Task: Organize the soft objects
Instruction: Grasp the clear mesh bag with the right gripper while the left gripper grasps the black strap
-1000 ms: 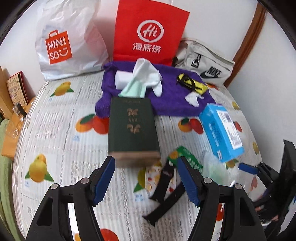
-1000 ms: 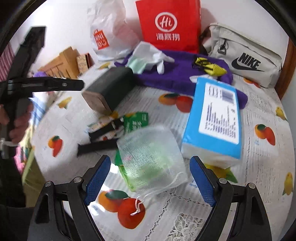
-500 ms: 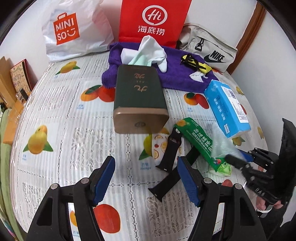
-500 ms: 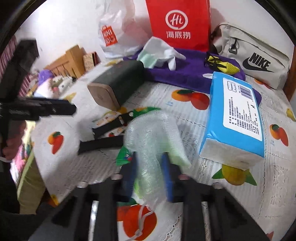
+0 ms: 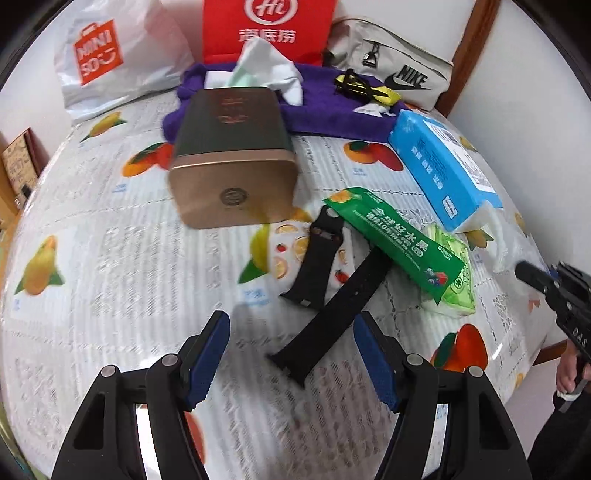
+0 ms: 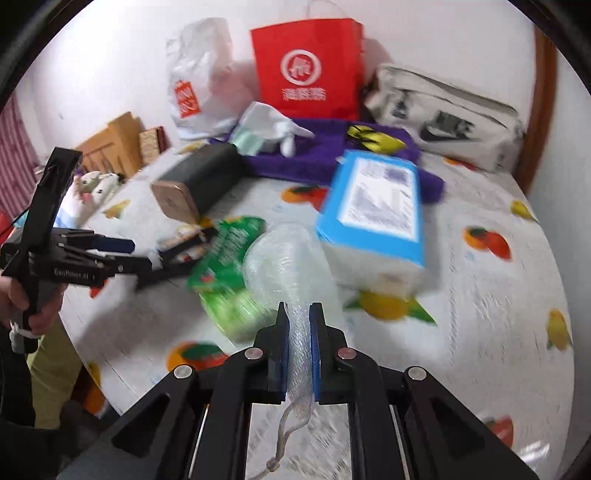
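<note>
Clear mesh pouch pinched at its neck between the blue pads of the right claw, body bulging forward toward 12 o'clock, drawstring dangling back beneath the claw. Lifted over the fruit-print worktop, in front of a green snack packet at 10 o'clock and a blue tissue pack at 1 o'clock. Touching either one or not: cannot tell, since motion blur smears the edges.

Left claw wide open, gripping nothing, poised above the worktop. Two black watch straps just ahead of it at 12 to 1 o'clock, one partly under the green snack packet. Dark green tin with a gold end face further off at 11 o'clock. Blue tissue pack at 2 o'clock. Purple towel behind the tin, white cloth heaped on it. Red paper bag, white shopping bag and grey pouch bag lined along the wall.
</note>
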`<state>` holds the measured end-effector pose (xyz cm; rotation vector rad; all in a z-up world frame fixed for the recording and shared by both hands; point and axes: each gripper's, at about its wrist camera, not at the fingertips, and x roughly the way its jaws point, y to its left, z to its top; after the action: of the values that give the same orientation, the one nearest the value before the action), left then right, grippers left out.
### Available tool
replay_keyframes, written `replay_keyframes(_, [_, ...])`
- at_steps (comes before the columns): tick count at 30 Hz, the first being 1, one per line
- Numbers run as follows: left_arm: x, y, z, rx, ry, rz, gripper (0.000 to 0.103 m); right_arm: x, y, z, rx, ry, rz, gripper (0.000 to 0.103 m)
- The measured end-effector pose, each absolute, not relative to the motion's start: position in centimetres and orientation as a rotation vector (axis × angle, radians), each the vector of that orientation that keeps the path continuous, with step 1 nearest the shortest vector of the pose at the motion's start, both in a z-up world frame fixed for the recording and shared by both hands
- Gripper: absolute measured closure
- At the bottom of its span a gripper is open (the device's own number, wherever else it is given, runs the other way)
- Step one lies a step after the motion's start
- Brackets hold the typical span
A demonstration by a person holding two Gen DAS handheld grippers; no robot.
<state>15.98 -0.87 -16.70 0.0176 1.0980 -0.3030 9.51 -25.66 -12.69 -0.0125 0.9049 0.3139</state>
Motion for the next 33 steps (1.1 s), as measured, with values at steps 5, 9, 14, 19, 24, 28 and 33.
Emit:
replay_keyframes(5, [17.5,-3.1,-17.1,0.113,1.048,-0.313,0.039,8.7,-27.3,-15.0,-0.022,0.959,0.233,0.093])
replay_keyframes(9, [18.9,-4.7,-17.6,0.187,1.032,-0.336,0.058,8.8,-27.8,-16.7,-0.039,0.992,0.22,0.093])
replay_keyframes(14, [19.0,-5.4,-17.8,0.231,1.005,-0.373,0.074,9.0,-26.9,-17.4,-0.135,0.948,0.231,0.086])
replay_keyframes(19, [18.6,-5.6,-17.6,0.263,0.996,-0.391,0.08,9.3,-26.5,-17.4,-0.22,0.901,0.214,0.06])
replay_keyframes(24, [18.7,-5.1,-17.7,0.215,0.998,-0.397,0.078,9.1,-27.6,-16.5,-0.134,0.883,0.159,0.036])
replay_keyframes(28, [18.9,-5.0,-17.9,0.203,0.99,-0.396,0.078,8.8,-28.3,-16.0,-0.095,0.867,0.106,0.025])
replay_keyframes(33, [18.3,-4.6,-17.8,0.208,0.997,-0.381,0.082,9.8,-29.3,-17.1,-0.068,0.912,0.069,0.018])
